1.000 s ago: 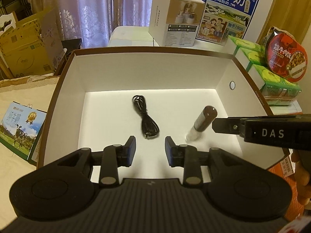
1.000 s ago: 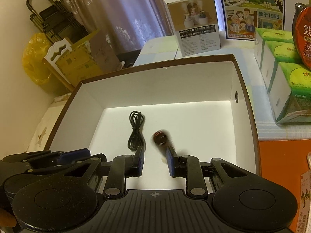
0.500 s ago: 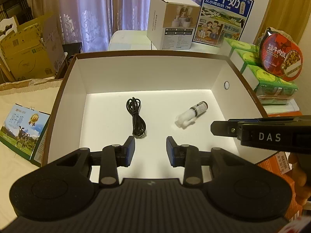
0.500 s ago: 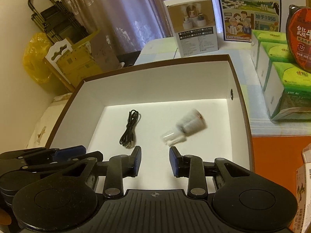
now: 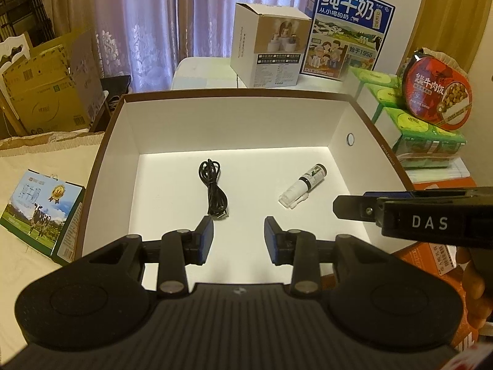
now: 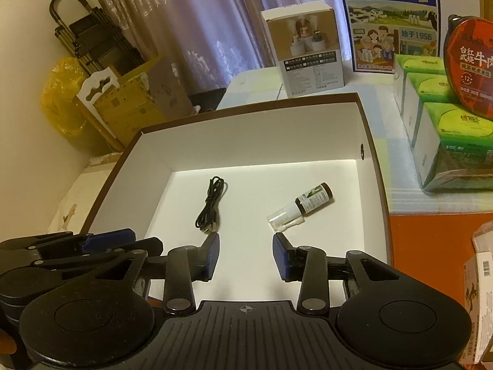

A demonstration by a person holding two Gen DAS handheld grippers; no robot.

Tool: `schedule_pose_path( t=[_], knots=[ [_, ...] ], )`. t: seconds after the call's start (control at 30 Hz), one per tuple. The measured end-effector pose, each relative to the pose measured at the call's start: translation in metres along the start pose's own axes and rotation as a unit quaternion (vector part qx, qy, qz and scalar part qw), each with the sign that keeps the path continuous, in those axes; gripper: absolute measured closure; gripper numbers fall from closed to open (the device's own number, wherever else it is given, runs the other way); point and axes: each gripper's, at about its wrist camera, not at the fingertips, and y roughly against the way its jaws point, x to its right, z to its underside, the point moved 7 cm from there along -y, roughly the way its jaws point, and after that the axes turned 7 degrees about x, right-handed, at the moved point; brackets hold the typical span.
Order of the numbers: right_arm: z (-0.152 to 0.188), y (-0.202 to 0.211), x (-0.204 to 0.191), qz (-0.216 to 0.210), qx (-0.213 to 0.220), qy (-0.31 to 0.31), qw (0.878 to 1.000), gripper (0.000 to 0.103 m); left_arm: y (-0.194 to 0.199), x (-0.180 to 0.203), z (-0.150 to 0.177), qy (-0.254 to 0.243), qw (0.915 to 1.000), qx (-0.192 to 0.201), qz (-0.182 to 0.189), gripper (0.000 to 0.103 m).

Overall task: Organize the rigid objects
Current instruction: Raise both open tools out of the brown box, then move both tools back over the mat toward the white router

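Jaws: your right gripper [image 6: 246, 254] just parted, empty; spray bottle [image 6: 303, 205] released, lying ahead in box [image 6: 246, 135]; left gripper [image 5: 238, 237] apart, empty.

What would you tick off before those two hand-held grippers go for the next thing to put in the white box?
1. Small spray bottle released and lying on its side on the box floor: ok.
2. Right hand-held gripper empty; its jaws have just been opening, nothing between them: ok.
3. Left hand-held gripper empty, jaws apart: ok.
4. Black cable inside the box, apart from the bottle: ok.
5. Free floor left in the white box for more items: ok.
6. Which item to fetch next: cannot tell; only cartons and packets stand around the box.
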Motion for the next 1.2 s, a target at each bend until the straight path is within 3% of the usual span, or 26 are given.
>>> schedule_pose_path(
  t=[0.27,0.5,0.7,1.2],
  knots=[
    [0.002,0.023,0.007,-0.005,0.021,-0.014,1.000,0.064,0.014,0.015,0.001,-0.009,0.9999,0.008,0.011,0.071],
    [0.006,0.061,0.026,-0.016,0.041,-0.046,0.998,0.045,0.032,0.044,0.002,-0.025,0.9991,0.018,0.028,0.067],
    [0.013,0.097,0.046,-0.024,0.050,-0.055,0.997,0.039,0.049,0.077,0.009,-0.031,0.9983,0.023,0.043,0.066],
    [0.048,0.165,0.089,-0.027,0.042,-0.022,0.999,0.035,0.083,0.147,0.043,-0.026,0.9974,0.022,0.063,0.065]
  ],
)
